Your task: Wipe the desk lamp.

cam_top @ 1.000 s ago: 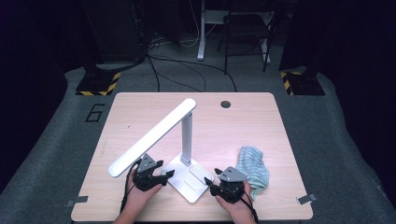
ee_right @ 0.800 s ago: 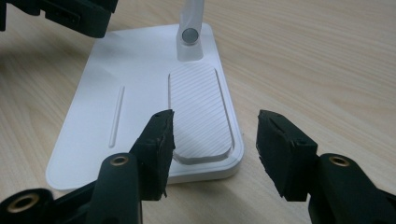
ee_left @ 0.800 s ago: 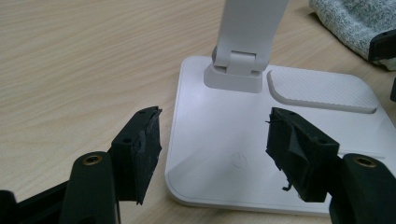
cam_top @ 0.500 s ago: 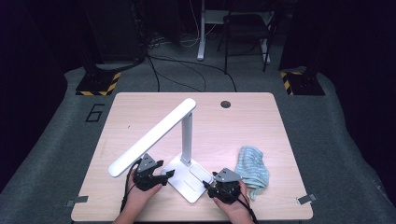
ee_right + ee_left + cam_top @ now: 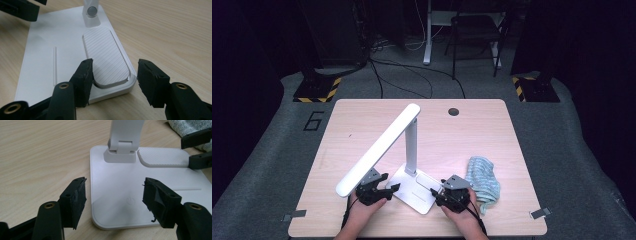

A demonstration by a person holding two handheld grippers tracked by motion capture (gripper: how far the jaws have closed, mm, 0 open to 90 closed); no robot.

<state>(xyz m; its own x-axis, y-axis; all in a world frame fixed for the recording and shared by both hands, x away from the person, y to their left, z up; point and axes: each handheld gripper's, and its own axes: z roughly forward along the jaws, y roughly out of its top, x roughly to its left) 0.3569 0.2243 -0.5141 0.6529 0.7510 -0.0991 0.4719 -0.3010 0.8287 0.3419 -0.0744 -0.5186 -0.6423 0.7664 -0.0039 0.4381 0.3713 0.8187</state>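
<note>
Lamp (image 5: pixel 404 150) stands near the front edge of the desk (image 5: pixel 492 125), its flat white base (image 5: pixel 414 189) between your two hands, its post upright and its long head sloping down toward your left. A knitted cloth (image 5: pixel 483 180) lies just beside the base on your right, apart from it.

Your left tongs (image 5: pixel 113 195) are wide open and hold nothing; their jaws straddle a front corner of the base (image 5: pixel 150 182), above the faint power mark (image 5: pixel 129 200). Your right tongs (image 5: pixel 113 75) are also wide open and empty, with one jaw over the ribbed pad (image 5: pixel 105 57) and the other out past the base's edge, so the corner sits in the gap.

Expect a stiff, hard-shelled object that will not give under the jaws. The base looks smooth and glossy, so it may slip if you pinch it on the flat; the thin edge is the surer hold, with one jaw above and one below. The base probably carries most of the weight, yet the long head reaches far out to one side, so the whole lamp is likely to tip or swing if you lift from a single corner. Take the base at two edges, one in each tongs, and keep it level. Leave the head and the hinge (image 5: pixel 121 146) at the foot of the post alone unless you mean to fold it; those joints will turn rather than carry the load. Watch that the right tongs do not snag the cloth.
</note>
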